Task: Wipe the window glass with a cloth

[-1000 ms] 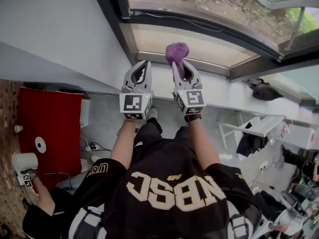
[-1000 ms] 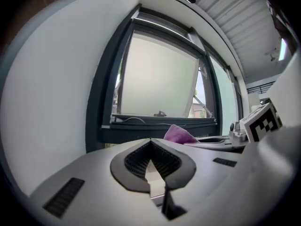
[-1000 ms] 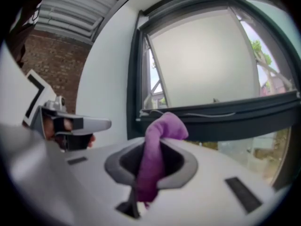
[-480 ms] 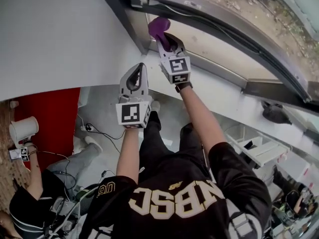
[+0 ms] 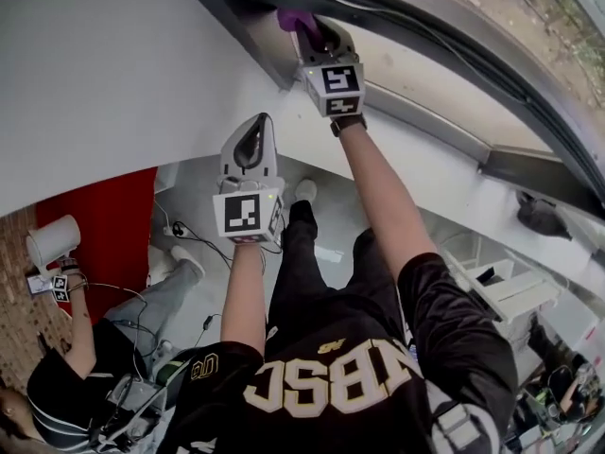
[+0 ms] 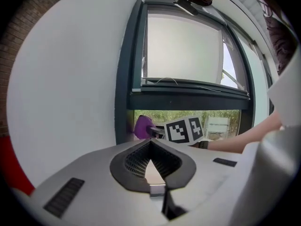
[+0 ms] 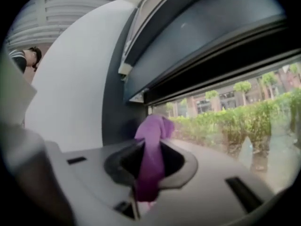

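Purple cloth (image 7: 155, 126) is pinched in the clenched jaws of the right gripper (image 7: 150, 144). Its bunched end pokes past the tips at the corner of the window glass (image 7: 225, 121), just beside the dark frame (image 7: 115, 112). The left gripper (image 6: 151, 144) is held back from the window, jaws closed together on nothing, facing the white wall (image 5: 104, 83) and frame.

White wall (image 5: 95, 74) beside a dark-framed window (image 6: 183, 46), daylit green hedges (image 7: 221, 121) outside, red surface (image 5: 104, 216) below.
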